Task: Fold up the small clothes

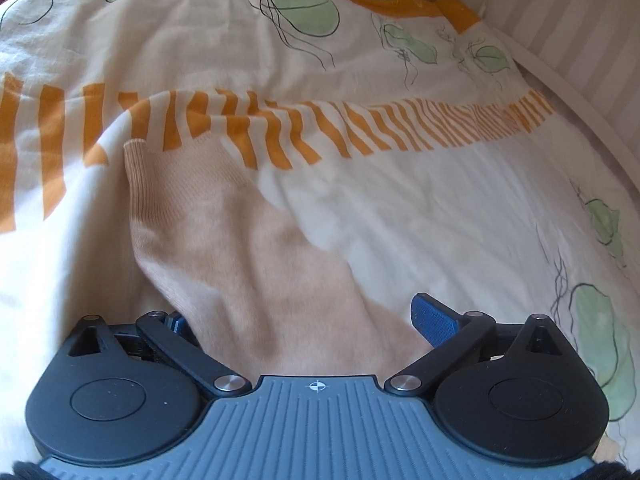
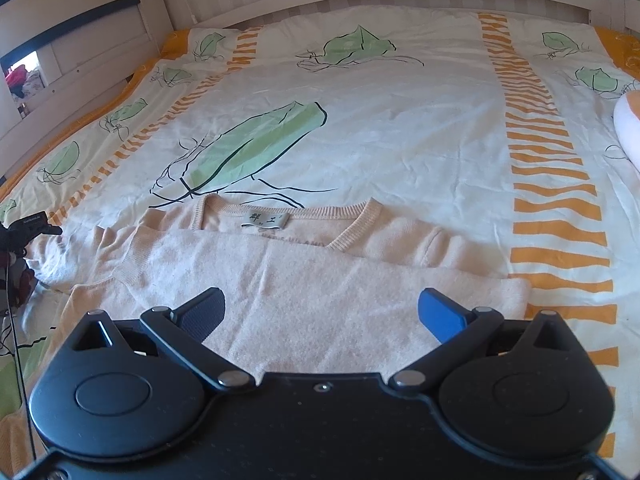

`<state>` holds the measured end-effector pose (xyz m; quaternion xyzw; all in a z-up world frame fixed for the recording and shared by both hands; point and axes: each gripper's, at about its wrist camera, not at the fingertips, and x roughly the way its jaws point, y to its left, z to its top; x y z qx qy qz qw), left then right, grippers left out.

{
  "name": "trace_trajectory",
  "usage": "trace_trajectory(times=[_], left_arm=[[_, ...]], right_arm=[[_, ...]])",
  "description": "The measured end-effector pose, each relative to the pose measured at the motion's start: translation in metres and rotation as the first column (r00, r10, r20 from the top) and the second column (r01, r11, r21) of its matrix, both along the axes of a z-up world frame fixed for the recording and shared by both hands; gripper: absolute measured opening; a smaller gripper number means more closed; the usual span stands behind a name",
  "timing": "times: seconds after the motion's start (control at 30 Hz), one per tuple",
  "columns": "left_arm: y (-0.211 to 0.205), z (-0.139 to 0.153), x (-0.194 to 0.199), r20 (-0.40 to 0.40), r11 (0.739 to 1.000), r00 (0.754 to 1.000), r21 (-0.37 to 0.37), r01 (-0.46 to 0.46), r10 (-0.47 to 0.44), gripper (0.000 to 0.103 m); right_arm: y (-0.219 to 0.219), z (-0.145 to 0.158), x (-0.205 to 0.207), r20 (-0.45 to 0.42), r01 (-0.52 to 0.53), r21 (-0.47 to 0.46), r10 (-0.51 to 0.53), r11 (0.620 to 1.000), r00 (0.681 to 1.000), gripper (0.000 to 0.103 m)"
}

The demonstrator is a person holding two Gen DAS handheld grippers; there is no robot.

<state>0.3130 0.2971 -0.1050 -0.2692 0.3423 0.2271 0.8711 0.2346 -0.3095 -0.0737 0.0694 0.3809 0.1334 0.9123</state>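
Now both grippers, left gripper [image 1: 308, 320] and right gripper [image 2: 320, 312], spread wide over the peach sweater [image 2: 304, 292], probably to grasp its sleeve [image 1: 192, 216] for folding.

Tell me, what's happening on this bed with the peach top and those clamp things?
A person is folding a peach sweater laid flat on a leaf-print bedspread, using a hand-held gripper in each hand. The left hand-held gripper is open, its fingers either side of a sleeve stretched across the cover. The right hand-held gripper is also open, over the body of the sweater, part of which already lies folded over below the neckline. Neither is clamping fabric.
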Motion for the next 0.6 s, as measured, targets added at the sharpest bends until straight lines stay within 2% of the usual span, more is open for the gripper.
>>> trace_trajectory(times=[0.23, 0.33, 0.43, 0.47, 0.5, 0.53, 0.6], left_arm=[[0.022, 0.004, -0.004, 0.067, 0.999, 0.998, -0.049, -0.017, 0.021, 0.102], [0.023, 0.009, -0.009, 0.08, 0.999, 0.996, -0.029, -0.037, 0.039, 0.093], [0.022, 0.013, -0.009, 0.042, 0.998, 0.998, 0.016, -0.052, 0.052, 0.066], [0.023, 0.012, -0.008, 0.01, 0.999, 0.999, 0.013, -0.05, 0.05, 0.04], [0.023, 0.011, -0.007, -0.022, 0.999, 0.998, 0.012, -0.051, 0.051, 0.019], [0.025, 0.009, -0.006, -0.053, 0.998, 0.997, 0.013, -0.057, 0.058, 0.015], [0.025, 0.011, -0.012, -0.027, 0.998, 0.998, 0.006, -0.059, 0.059, 0.007]], right_arm=[[0.003, -0.003, 0.0, -0.014, -0.006, 0.003, 0.006, 1.0, 1.0, 0.103], [0.003, -0.003, 0.0, -0.014, -0.006, 0.008, 0.006, 1.0, 1.0, 0.103], [0.003, -0.002, 0.0, -0.012, -0.005, 0.009, 0.006, 1.0, 1.0, 0.103], [0.003, -0.001, 0.0, -0.011, -0.005, 0.011, 0.006, 1.0, 1.0, 0.103], [0.004, 0.0, 0.0, -0.009, -0.006, 0.013, 0.006, 1.0, 1.0, 0.103], [0.004, 0.0, -0.001, -0.007, -0.007, 0.015, 0.007, 1.0, 1.0, 0.103], [0.004, 0.002, -0.001, -0.003, -0.009, 0.017, 0.009, 1.0, 1.0, 0.103]])
